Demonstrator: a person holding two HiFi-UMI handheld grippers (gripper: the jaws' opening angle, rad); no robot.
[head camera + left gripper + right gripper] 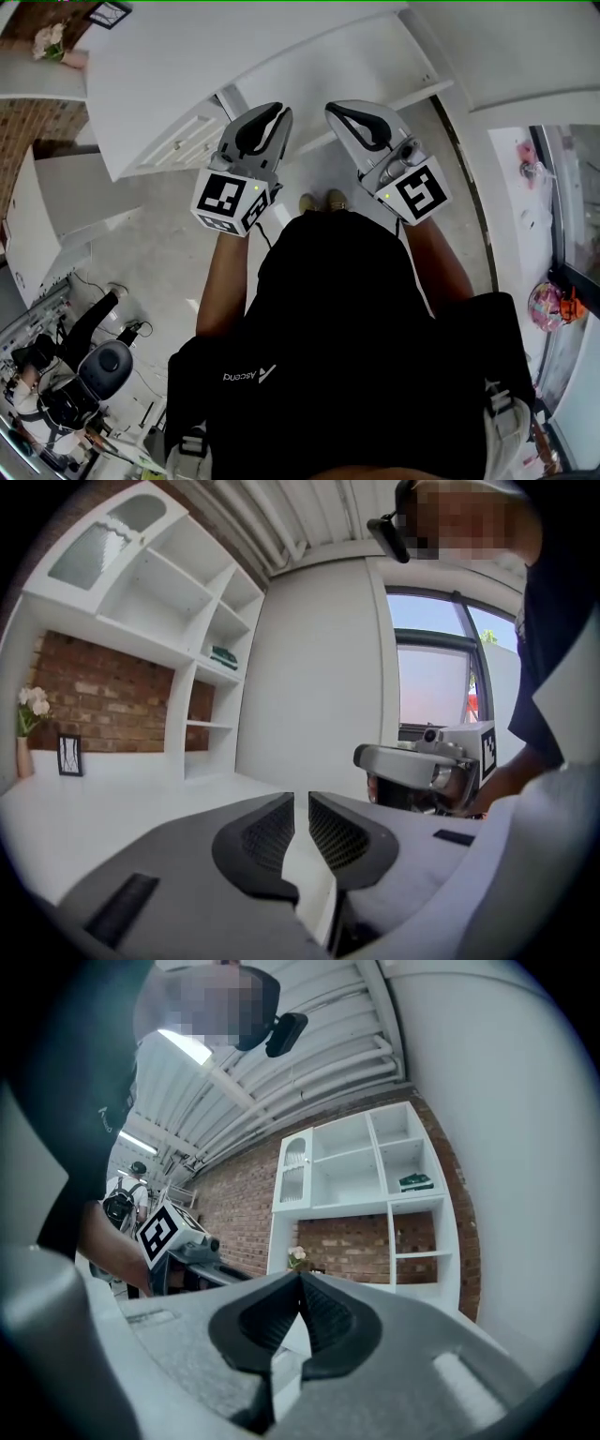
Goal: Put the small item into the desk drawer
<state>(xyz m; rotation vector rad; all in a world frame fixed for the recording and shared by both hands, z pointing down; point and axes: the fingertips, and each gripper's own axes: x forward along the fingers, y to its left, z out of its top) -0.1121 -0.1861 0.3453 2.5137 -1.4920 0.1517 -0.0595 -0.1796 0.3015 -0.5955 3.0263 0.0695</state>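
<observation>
I see no small item in any view. In the head view a white desk (187,66) fills the top, and its drawer fronts (178,142) under the edge look closed. My left gripper (277,112) and right gripper (334,109) are held side by side over the floor, in front of the desk. In the left gripper view the left gripper (301,801) has a narrow gap between its pads, with nothing in it. The right gripper (427,761) shows beside it. The right gripper (300,1279) has its pads touching, with nothing between them.
A white shelf unit (183,658) with a brick back stands above the desk top, with a flower vase (26,728) and a small frame (68,755) on it. A window (431,682) is to the right. Another person (52,380) is at the lower left, by a round seat (105,367).
</observation>
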